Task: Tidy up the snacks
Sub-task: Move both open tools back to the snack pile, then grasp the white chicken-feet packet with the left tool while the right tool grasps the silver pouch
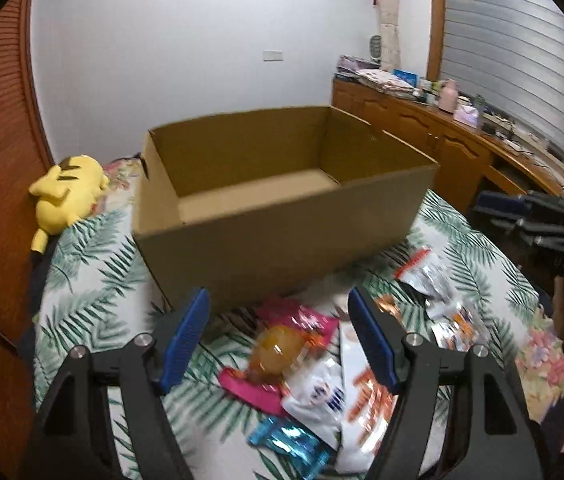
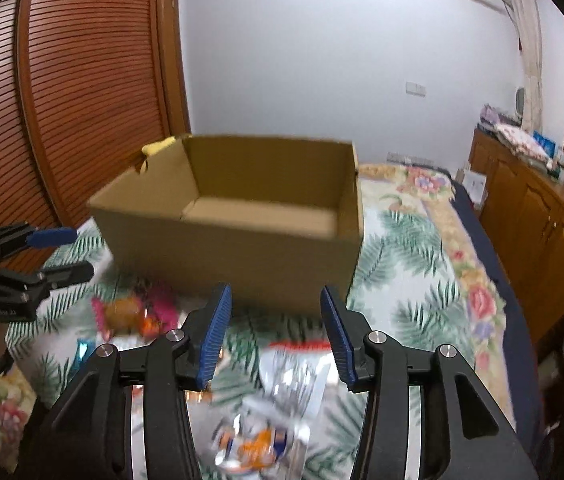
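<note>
An open brown cardboard box [image 1: 282, 216] stands on the bed, with nothing visible inside; it also shows in the right wrist view [image 2: 242, 248]. Several snack packets lie in front of it: a pink packet with an orange item [image 1: 278, 348], a white and orange packet [image 1: 365, 396], a blue packet [image 1: 289, 440] and silver packets [image 1: 429, 276]. My left gripper [image 1: 278, 308] is open above the pink packet and holds nothing. My right gripper [image 2: 276, 300] is open above a clear silver packet [image 2: 293, 384] and holds nothing. The left gripper also shows at the left of the right wrist view [image 2: 58, 252].
The bed has a palm-leaf and flower cover [image 1: 90, 280]. A yellow plush toy [image 1: 66, 192] lies left of the box. A wooden cabinet [image 1: 441, 140] with clutter runs along the right. Slatted wooden doors [image 2: 82, 80] stand to the left.
</note>
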`<state>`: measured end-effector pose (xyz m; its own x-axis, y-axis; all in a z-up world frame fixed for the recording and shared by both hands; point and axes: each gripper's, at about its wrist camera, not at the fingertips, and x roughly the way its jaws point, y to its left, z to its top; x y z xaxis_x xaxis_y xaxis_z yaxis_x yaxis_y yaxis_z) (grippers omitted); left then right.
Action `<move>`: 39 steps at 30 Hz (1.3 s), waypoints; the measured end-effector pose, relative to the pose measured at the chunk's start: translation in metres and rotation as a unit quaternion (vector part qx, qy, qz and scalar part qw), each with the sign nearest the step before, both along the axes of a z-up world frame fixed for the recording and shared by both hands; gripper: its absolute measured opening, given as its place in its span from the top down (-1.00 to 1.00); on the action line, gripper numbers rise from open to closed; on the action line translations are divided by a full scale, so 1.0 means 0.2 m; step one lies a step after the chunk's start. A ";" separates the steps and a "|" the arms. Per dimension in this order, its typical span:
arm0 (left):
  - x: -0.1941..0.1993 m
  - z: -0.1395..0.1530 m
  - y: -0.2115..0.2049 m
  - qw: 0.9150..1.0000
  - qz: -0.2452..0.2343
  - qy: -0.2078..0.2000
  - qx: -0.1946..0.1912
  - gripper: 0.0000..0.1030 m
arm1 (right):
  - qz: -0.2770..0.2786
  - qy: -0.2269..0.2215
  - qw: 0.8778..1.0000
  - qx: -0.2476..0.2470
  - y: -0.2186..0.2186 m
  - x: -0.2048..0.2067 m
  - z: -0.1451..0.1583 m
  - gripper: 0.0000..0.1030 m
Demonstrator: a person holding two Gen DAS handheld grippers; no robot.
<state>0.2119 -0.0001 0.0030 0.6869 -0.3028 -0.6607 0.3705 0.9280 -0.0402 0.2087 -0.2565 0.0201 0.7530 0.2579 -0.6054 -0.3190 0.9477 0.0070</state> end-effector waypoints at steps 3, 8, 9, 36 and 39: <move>-0.04 -0.04 -0.01 1.000 -0.005 0.008 -0.009 -0.41 | -0.006 0.019 1.000 0.001 -0.02 -0.05 -0.10 0.05; -0.10 -0.14 -0.05 0.999 -0.021 0.025 -0.016 -0.40 | -0.017 0.052 0.998 -0.005 -0.04 -0.10 -0.27 0.03; -0.11 -0.15 -0.06 0.999 -0.024 0.029 -0.018 -0.40 | -0.019 0.058 0.998 -0.006 -0.05 -0.11 -0.30 0.03; -0.20 -0.34 -0.21 0.997 -0.054 0.059 -0.007 -0.38 | -0.006 0.096 0.995 -0.001 -0.05 -0.18 -0.53 -0.61; -0.20 -0.35 -0.23 0.997 -0.054 0.058 -0.003 -0.38 | 0.002 0.094 0.995 -0.021 -0.02 -0.17 -0.54 -0.69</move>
<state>0.1727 -0.0453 -0.0661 0.5691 -0.3742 -0.7322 0.4605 0.8828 -0.0932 0.1742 -0.2611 -0.0884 0.6247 0.2322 -0.7456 -0.3187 0.9474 0.0281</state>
